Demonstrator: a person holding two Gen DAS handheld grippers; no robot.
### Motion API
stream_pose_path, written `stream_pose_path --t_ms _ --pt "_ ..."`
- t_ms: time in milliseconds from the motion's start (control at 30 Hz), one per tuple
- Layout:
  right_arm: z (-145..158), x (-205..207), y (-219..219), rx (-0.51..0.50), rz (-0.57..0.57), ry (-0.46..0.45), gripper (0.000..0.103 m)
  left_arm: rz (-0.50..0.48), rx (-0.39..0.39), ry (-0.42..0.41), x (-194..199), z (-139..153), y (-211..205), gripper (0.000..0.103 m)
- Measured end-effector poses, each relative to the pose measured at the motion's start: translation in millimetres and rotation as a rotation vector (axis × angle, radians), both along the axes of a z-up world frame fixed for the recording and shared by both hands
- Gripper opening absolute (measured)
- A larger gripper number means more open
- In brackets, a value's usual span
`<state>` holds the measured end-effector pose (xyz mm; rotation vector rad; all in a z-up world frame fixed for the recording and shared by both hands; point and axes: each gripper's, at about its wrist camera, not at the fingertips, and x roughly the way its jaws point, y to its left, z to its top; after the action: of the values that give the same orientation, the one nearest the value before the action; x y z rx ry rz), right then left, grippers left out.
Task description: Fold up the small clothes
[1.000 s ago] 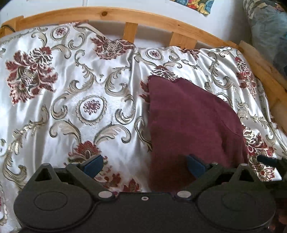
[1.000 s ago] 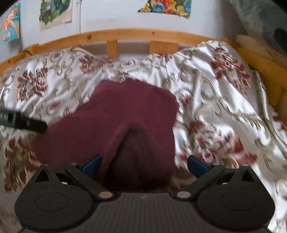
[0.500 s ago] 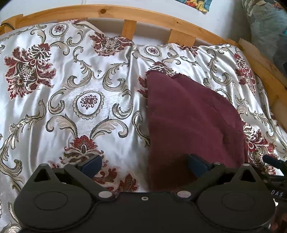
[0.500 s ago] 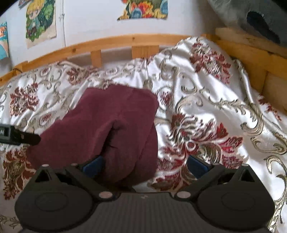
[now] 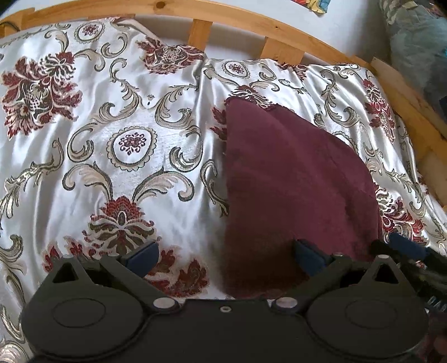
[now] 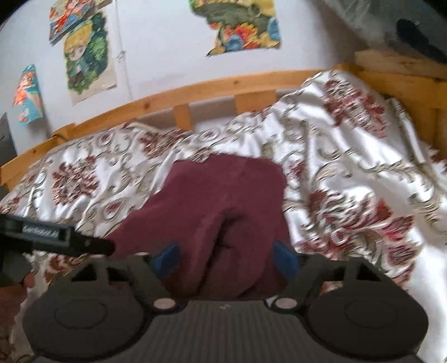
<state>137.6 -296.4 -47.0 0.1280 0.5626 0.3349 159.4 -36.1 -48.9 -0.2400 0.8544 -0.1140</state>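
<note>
A dark maroon garment point(image 5: 293, 181) lies on the floral satin bedspread point(image 5: 125, 145), right of centre in the left wrist view. My left gripper point(image 5: 223, 255) is open over the garment's near left edge, its right finger above the cloth. In the right wrist view the garment point(image 6: 212, 206) is bunched with a fold down its middle. My right gripper point(image 6: 226, 258) is open with the garment's near end between its blue fingers point(image 6: 285, 258). The left gripper shows at the left edge of the right wrist view point(image 6: 56, 237).
A wooden bed rail point(image 5: 223, 16) runs along the far side and a wooden end board point(image 6: 405, 83) stands at the right. Posters point(image 6: 86, 55) hang on the wall. Bundled bedding point(image 5: 419, 42) sits at the far right.
My right gripper has tilted up and pulled back, showing more wall, and its fingers have drawn closer around the garment's near end. My left gripper has barely moved.
</note>
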Motion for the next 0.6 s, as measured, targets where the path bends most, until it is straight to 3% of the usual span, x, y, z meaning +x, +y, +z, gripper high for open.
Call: stream_pose_path --t_ms 67,133,167,200,300,400,500,600 --pt "-3 -1 6 0.01 0.033 0.023 0.049 0.0 0.002 0.0 0 0 -1 0.102" --pt "-7 -3 13 -0.006 0.052 0.039 0.034 -0.004 0.01 -0.003 0 -1 -2 0.102" --pt "-7 -3 16 -0.024 0.056 0.042 0.018 -0.007 0.011 -0.003 0 -1 -2 0.102" --pt "-7 -3 19 -0.044 0.064 0.048 0.011 -0.012 0.009 -0.004 0 0 -3 0.102" --pt "-5 -7 29 -0.17 0.058 0.042 0.008 -0.068 -0.055 -0.031 -2 5 1 0.102" --pt "-4 -13 36 -0.281 0.052 0.016 0.007 -0.101 -0.123 -0.123 -10 16 7 0.102" --pt "-6 -12 35 -0.292 0.047 0.037 0.007 -0.08 -0.107 -0.147 -6 22 11 0.102" --pt "-7 -12 35 -0.348 0.041 0.032 0.007 -0.041 -0.058 -0.109 4 19 14 0.099"
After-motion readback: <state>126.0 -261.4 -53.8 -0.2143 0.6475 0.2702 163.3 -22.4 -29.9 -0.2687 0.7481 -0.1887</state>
